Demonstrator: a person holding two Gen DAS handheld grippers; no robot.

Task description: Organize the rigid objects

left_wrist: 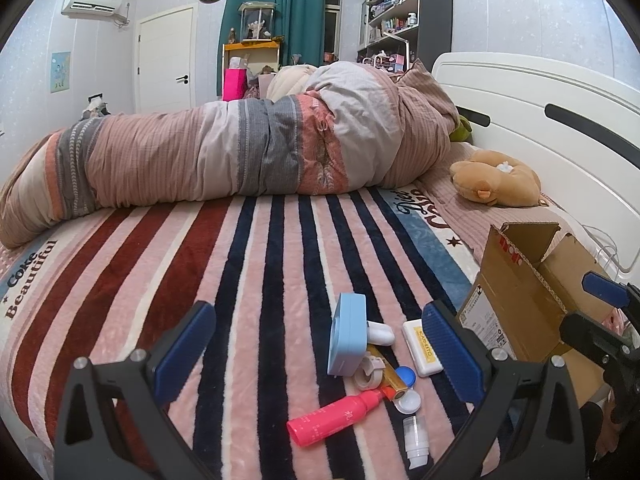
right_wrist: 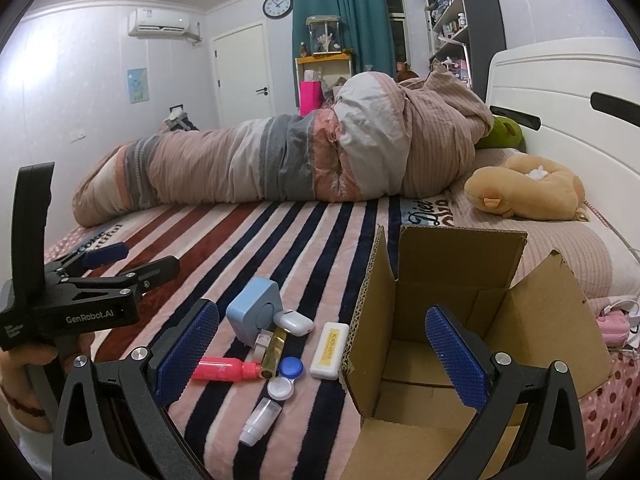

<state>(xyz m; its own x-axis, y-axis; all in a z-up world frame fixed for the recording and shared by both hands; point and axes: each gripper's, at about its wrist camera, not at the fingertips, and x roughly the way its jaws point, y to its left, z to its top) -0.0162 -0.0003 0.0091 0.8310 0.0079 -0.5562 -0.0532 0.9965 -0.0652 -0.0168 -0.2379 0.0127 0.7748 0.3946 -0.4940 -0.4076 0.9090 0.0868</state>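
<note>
A pile of small items lies on the striped blanket: a blue square box (left_wrist: 347, 334) (right_wrist: 253, 311), a white earbud case (left_wrist: 380, 333) (right_wrist: 295, 323), a white eraser (left_wrist: 422, 347) (right_wrist: 330, 351), a pink bottle (left_wrist: 336, 418) (right_wrist: 226, 370), a gold tube (right_wrist: 275, 354), a blue and white lens case (left_wrist: 406, 390) (right_wrist: 285, 378), a tape roll (left_wrist: 369, 371) and a clear pump bottle (left_wrist: 416, 442) (right_wrist: 258, 420). An open cardboard box (left_wrist: 516, 300) (right_wrist: 460, 320) stands to their right. My left gripper (left_wrist: 320, 352) (right_wrist: 120, 262) is open and empty above the pile. My right gripper (right_wrist: 320, 354) (left_wrist: 596, 304) is open and empty, spanning the box's left wall.
A rolled duvet (left_wrist: 240, 152) lies across the bed behind. A tan plush toy (left_wrist: 496, 178) (right_wrist: 528, 188) and a green toy (right_wrist: 504, 132) sit by the white headboard (left_wrist: 540, 100). A pink item and white cable (right_wrist: 614, 320) lie right of the box.
</note>
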